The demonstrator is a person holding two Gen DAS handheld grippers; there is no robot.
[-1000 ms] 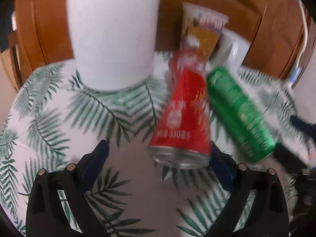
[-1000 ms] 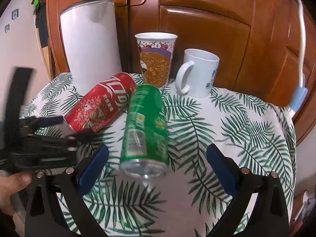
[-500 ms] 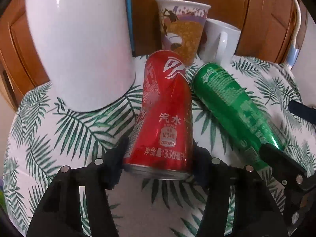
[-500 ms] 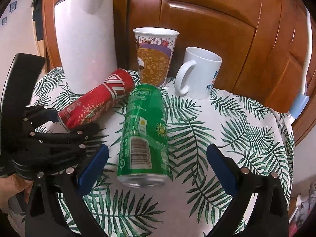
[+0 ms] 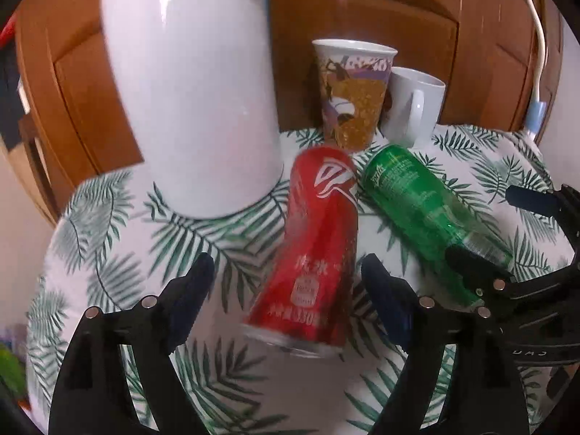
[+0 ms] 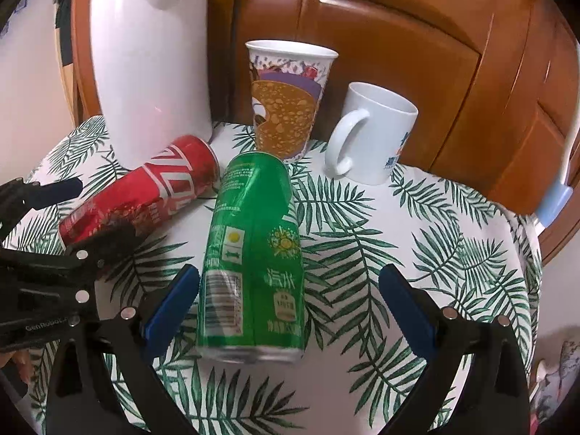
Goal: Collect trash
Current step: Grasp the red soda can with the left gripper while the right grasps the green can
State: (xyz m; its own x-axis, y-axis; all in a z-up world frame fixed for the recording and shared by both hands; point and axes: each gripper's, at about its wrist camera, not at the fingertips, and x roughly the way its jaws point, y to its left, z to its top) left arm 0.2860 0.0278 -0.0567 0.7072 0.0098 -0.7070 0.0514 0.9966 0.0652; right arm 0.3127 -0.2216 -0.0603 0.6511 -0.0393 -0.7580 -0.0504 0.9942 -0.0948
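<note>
While both cans lie flat on the leaf-print tablecloth (image 6: pixel 417 239), two side grasps are in hand; landmark for all places below = the tall white cylindrical kettle (image 6: pixel 152 54).

- Red aluminium soda can (image 5: pixel 319 250): on its side just in front of and right of the kettle base, top end pointing back toward the kettle, bottom rim facing the cam. Motion-blurred in the left wrist view, so exact contact can't be read.
- Left gripper (image 5: pixel 286 297): jaws are opening, red can between them. A clear gap is seen on the left pad side; the right pad sits close to the can wall, touching or not cannot be told. No grip is judged.
- Green aluminium soda can (image 6: pixel 253 253): further right of the kettle, just beside the red can, the far ends near touching, also on its side.
- Right gripper (image 6: pixel 290 301): wide, nothing held. Green can lies between the pads, left pad just beside the can wall, right pad well apart.

How it should be done well (judgement):
- Left gripper should be re-centred on the red can's mid-body before closing; an off-centre squeeze would likely roll it into the green can.
- Right gripper should be shifted left so both pads meet the can evenly.
- Thin alu walls: closing force should be kept light, dents expected otherwise.
- Printed paper cup (image 6: pixel 286 101) and white ceramic mug (image 6: pixel 377 134), right of the kettle behind the cans, should be cleared on the lift, so lift straight up first. Cup prob. trash too, mug not.
</note>
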